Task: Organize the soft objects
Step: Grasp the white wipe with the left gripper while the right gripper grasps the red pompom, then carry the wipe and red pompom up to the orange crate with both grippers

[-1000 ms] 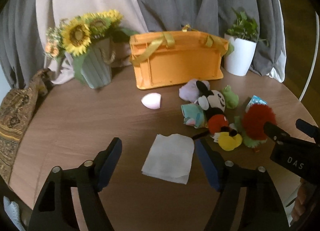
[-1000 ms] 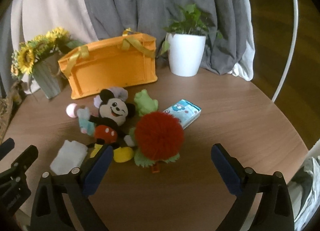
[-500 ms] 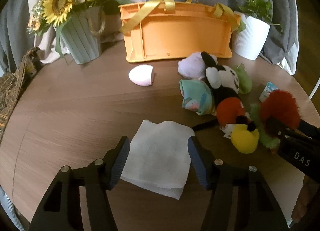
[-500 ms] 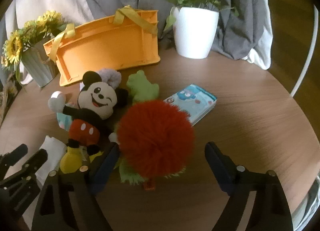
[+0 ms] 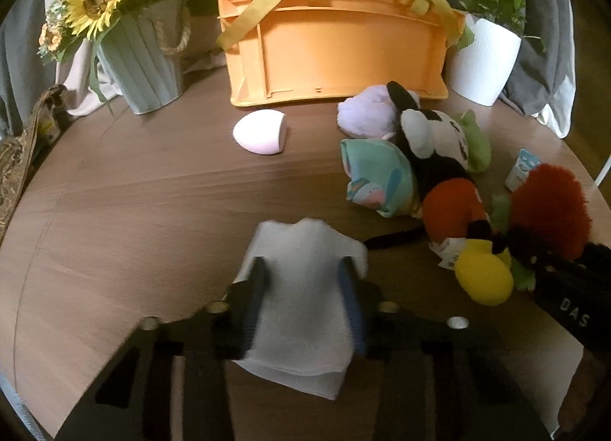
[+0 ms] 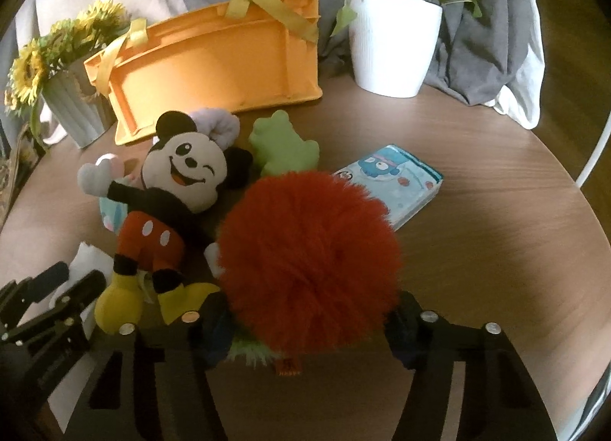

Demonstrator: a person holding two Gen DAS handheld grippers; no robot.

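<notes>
My left gripper (image 5: 303, 273) has its fingers pressed in on a folded white cloth (image 5: 301, 307) lying on the wooden table (image 5: 133, 212). My right gripper (image 6: 309, 311) is closed around a fluffy red pom-pom plush (image 6: 309, 261) with green leaves under it. A Mickey Mouse plush (image 6: 172, 204) lies to the left of the pom-pom. It lies in a pile with a green frog toy (image 6: 282, 147), a teal pouch (image 5: 378, 177) and a lilac plush (image 5: 366, 112). A pink egg-shaped sponge (image 5: 261, 131) lies apart. An orange basket (image 5: 336, 47) with yellow handles stands at the back.
A sunflower vase (image 5: 141, 63) stands at the back left and a white plant pot (image 5: 485, 59) at the back right. A blue tissue pack (image 6: 397, 185) lies right of the pom-pom. Grey curtains hang behind. A patterned bag (image 5: 15, 158) lies at the left table edge.
Both grippers moved forward and down. The left one closed from wide open onto the white cloth. The right one closed in around the red pom-pom.
</notes>
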